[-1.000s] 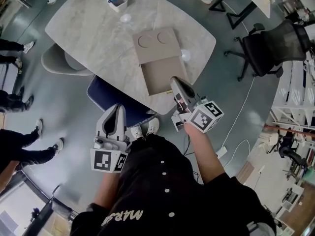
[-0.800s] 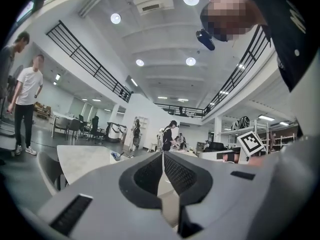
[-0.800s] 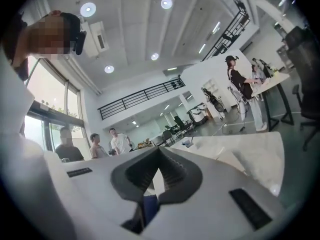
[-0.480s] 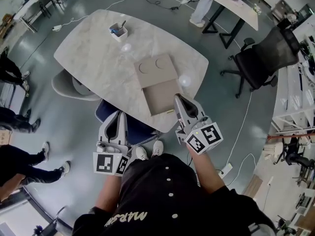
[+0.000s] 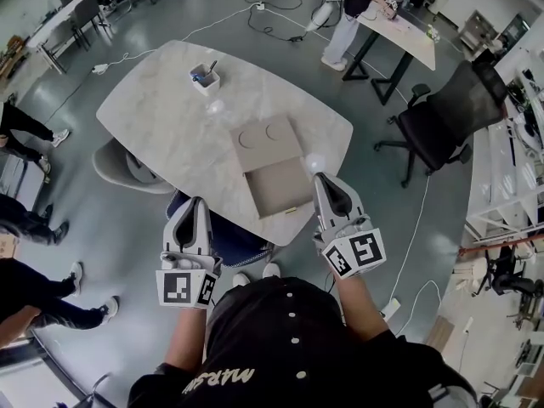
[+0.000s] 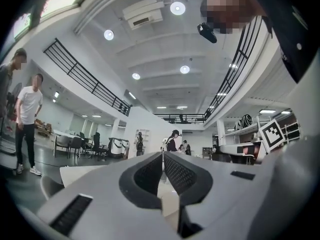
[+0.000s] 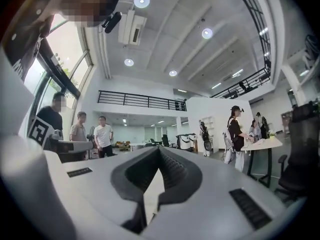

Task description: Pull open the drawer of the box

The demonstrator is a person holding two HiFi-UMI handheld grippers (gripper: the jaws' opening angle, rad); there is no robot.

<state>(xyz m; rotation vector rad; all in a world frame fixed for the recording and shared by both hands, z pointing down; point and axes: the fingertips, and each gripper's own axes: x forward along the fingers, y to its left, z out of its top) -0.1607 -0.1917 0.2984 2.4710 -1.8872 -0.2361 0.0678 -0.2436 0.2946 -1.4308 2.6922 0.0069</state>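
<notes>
The flat tan cardboard box (image 5: 265,144) lies on the grey marbled oval table (image 5: 161,117), long axis running away from the person, its drawer (image 5: 280,187) already standing out at the near end. The right gripper (image 5: 322,180), jaws together and empty, sits just beside the drawer's right front corner. The left gripper (image 5: 197,206), likewise closed on nothing, hangs off the table edge, farther away. The only writing is pale upside-down lettering on the black top, too partial to read.
</notes>
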